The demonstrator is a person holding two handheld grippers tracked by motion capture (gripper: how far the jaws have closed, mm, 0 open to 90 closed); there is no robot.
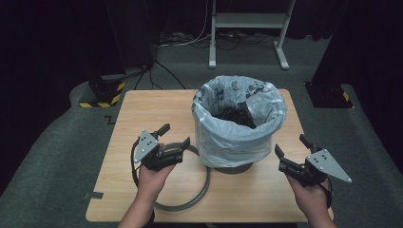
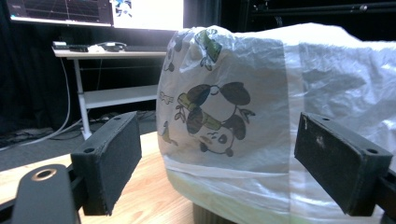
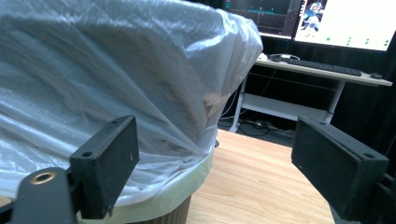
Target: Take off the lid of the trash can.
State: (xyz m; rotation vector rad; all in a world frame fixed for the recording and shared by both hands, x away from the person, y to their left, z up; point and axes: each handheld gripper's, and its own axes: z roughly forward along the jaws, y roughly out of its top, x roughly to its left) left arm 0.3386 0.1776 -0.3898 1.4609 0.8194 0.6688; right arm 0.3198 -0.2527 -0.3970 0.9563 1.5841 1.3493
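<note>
Left claw (image 1: 177,136) wide open, empty, just left of bin; right claw (image 1: 291,149) wide open, empty, just right of it. Table (image 1: 142,109): wood, carries all. Bin (image 1: 227,167) mid-table, white bag (image 1: 237,137) folded over rim, dark waste inside. Grey ring (image 1: 192,202) flat on table, front-left of bin, under left claw. Risk: thin film tears if pinched hard; one-sided pull tips bin, spills waste.
</note>
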